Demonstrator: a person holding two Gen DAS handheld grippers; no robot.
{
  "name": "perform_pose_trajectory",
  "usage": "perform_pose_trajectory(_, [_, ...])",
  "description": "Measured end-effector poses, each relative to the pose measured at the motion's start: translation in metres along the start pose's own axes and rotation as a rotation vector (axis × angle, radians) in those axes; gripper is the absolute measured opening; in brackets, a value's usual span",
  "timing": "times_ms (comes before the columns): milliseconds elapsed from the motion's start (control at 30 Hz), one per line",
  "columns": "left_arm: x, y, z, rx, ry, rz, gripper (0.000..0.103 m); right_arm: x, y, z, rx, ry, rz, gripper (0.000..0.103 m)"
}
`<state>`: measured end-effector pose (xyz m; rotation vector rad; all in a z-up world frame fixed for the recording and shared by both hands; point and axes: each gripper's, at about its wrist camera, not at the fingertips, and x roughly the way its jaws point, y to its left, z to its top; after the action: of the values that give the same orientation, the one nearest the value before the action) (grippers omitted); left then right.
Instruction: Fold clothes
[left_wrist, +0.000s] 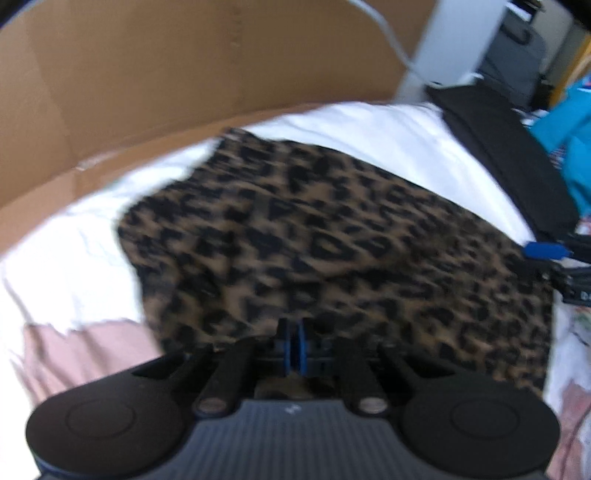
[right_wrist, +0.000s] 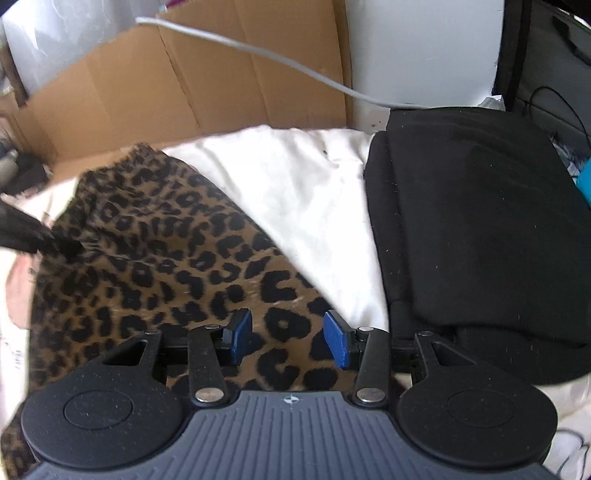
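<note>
A leopard-print garment (left_wrist: 332, 240) lies spread on a white sheet (left_wrist: 388, 136), blurred by motion in the left wrist view. My left gripper (left_wrist: 293, 347) has its blue pads pressed together at the garment's near edge, and the cloth bunches toward them. In the right wrist view it shows as a dark shape (right_wrist: 26, 232) pinching the leopard garment (right_wrist: 155, 258) at its left side. My right gripper (right_wrist: 288, 336) hovers open over the garment's right part, with only cloth below its pads. One of its blue fingertips (left_wrist: 546, 251) enters the left wrist view from the right.
A folded black garment (right_wrist: 480, 240) lies to the right on the white sheet (right_wrist: 295, 192). A flattened cardboard box (right_wrist: 184, 85) stands along the back, with a grey cable (right_wrist: 280, 62) hanging across it. Teal fabric (left_wrist: 569, 140) lies at far right, pink cloth (left_wrist: 74, 354) at near left.
</note>
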<state>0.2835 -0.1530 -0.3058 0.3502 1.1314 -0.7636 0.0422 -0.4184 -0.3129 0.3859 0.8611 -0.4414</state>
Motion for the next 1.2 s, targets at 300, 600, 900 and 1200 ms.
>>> perform_pose_trajectory(300, [0.016,-0.027,-0.015,-0.010,-0.011,0.007,0.006,-0.024,0.010,-0.040,-0.037,0.042,0.075,0.050])
perform_pose_trajectory(600, [-0.034,-0.023,-0.028,-0.015,0.017,0.039,0.008,-0.027,0.009,-0.057,-0.102,0.053,0.011,0.051])
perform_pose_trajectory(900, [-0.091,-0.019,-0.075,-0.104,0.004,0.030,0.011,-0.050,0.020,-0.054,-0.048,0.021,0.042,0.051])
perform_pose_trajectory(1200, [-0.099,-0.022,-0.135,-0.229,-0.042,-0.053,0.012,-0.060,0.062,-0.056,-0.117,0.043,0.128,0.051])
